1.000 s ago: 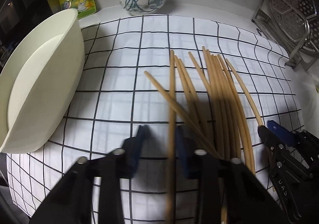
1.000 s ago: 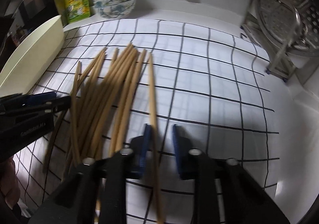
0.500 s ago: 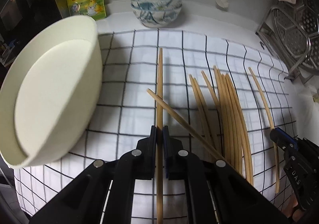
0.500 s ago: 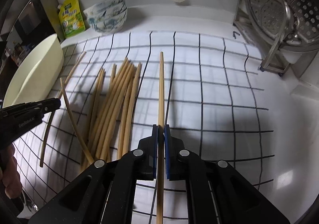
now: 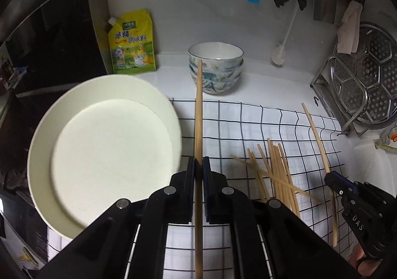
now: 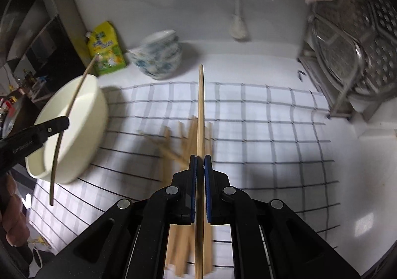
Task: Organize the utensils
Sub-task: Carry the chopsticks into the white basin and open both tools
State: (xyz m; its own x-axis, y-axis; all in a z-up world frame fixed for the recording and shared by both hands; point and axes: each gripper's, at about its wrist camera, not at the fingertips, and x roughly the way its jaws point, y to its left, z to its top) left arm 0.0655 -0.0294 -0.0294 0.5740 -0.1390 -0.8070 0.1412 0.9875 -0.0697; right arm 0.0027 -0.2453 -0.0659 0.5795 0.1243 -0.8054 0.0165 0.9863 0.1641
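chopsticks (image 5: pixel 280 167): pale, matt wood
basin (image 5: pixel 104 150): smooth cream plastic
cloth (image 5: pixel 248 130): checked fabric
rack (image 5: pixel 357 85): shiny metal
bowls (image 5: pixel 215 68): glossy ceramic

A white counter (image 5: pixel 273 85) meets a plain white wall (image 5: pixel 186 1) at the back. A white cloth with a black grid pattern (image 5: pixel 235 125) covers much of the counter. A dark glossy cabinet panel (image 5: pixel 57 38) stands at the left. At the right a shiny steel wire rack (image 5: pixel 330 85) holds a perforated metal steamer tray (image 5: pixel 367 80). Light glints off the bare counter surface (image 6: pixel 362 224).
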